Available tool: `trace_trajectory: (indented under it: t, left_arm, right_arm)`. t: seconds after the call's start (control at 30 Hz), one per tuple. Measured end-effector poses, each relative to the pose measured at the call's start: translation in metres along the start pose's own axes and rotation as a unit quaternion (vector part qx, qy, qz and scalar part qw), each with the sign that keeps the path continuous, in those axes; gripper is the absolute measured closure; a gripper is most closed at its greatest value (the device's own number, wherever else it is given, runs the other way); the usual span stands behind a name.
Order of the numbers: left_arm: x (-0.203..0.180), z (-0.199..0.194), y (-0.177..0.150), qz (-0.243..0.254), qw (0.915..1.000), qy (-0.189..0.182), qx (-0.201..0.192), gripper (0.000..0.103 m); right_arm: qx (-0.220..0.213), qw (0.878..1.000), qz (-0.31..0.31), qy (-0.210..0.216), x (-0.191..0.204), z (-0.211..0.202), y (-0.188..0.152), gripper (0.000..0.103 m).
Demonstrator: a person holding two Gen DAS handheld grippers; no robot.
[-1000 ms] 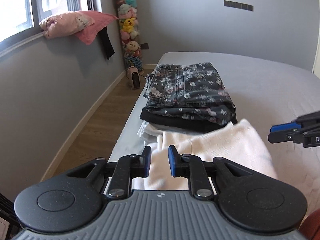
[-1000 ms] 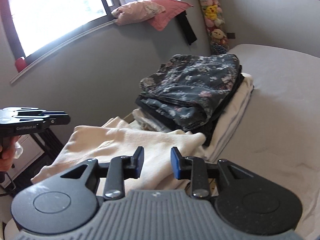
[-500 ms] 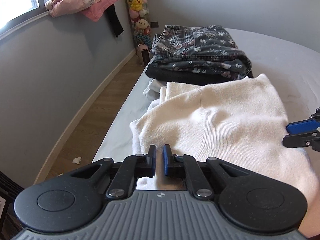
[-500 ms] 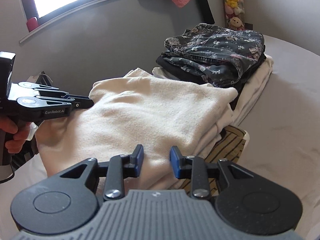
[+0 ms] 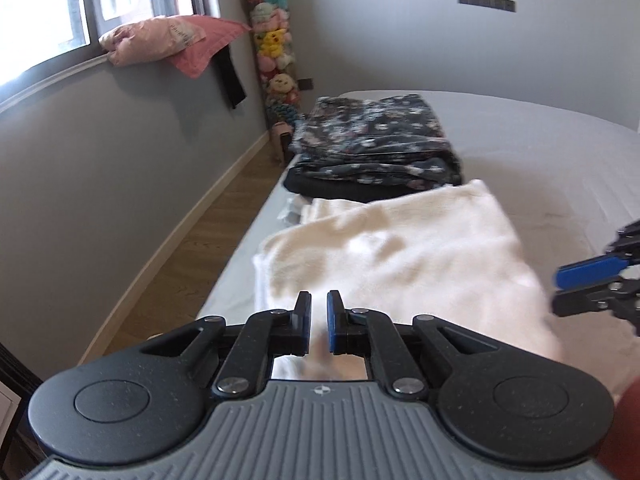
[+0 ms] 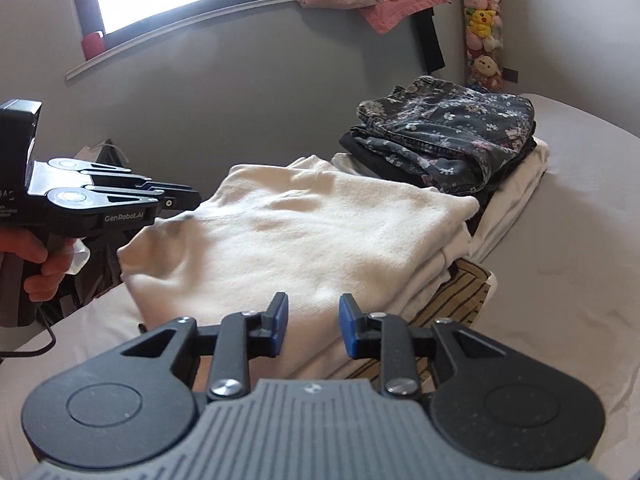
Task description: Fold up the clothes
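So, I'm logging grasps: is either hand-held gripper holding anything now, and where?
Nothing is held. The left gripper and right gripper are both open beside the cream sweater.

Cream sweater (image 6: 320,236), dark floral jeans (image 6: 448,136), grey bedsheet (image 6: 580,240)

cream knit sweater (image 6: 320,236) lay folded flat on grey bed (image 6: 580,216), on top of more folded whites and a striped piece (image 6: 452,300), floral dark garment (image 6: 452,136) sat folded atop stack just behind it
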State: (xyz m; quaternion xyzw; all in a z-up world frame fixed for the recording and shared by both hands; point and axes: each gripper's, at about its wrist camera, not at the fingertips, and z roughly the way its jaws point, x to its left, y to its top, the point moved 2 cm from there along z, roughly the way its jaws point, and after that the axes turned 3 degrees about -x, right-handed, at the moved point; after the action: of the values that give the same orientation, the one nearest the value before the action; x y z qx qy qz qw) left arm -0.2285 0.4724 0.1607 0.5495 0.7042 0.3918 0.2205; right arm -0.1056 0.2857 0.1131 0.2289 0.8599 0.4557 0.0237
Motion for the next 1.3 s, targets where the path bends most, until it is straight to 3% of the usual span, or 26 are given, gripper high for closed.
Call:
trace_trajectory:
  t: [0.2,0.37,0.6,0.73,1.0,1.2,1.3]
  left_arm:
    - [-0.046,-0.014,-0.023,0.012,0.9979,-0.063,0.013,0.094]
    - [-0.062,-0.007,-0.047,-0.008,0.9970,-0.064,0.044,0.095]
    - [-0.077,-0.033,-0.056,-0.035,0.9986,-0.034,0.017,0.095]
    - [-0.081,-0.043,-0.058,-0.066,0.9971,-0.036,0.005,0.095]
    - [-0.093,-0.031,-0.071,-0.109,0.9922,-0.054,0.030,0.095]
    - [-0.104,-0.054,-0.067,-0.115,0.9915,-0.060,0.017,0.095]
    - [-0.110,-0.067,-0.057,-0.111,0.9934,-0.026,0.010,0.095]
  right_arm:
    - [0.005,1.000,-0.018,0.008,0.015,-0.004,-0.010,0.087]
    - [0.009,1.000,-0.017,0.004,0.018,-0.004,-0.017,0.088]
    - [0.016,1.000,-0.016,-0.002,0.023,-0.003,-0.027,0.085]
    - [0.015,1.000,-0.011,0.006,0.029,-0.009,-0.032,0.084]
    - [0.030,1.000,0.008,0.004,0.030,-0.010,-0.039,0.084]
    - [0.005,0.999,0.034,-0.004,0.027,-0.033,-0.045,0.071]
    - [-0.016,0.999,0.050,-0.013,0.025,-0.048,-0.047,0.066]
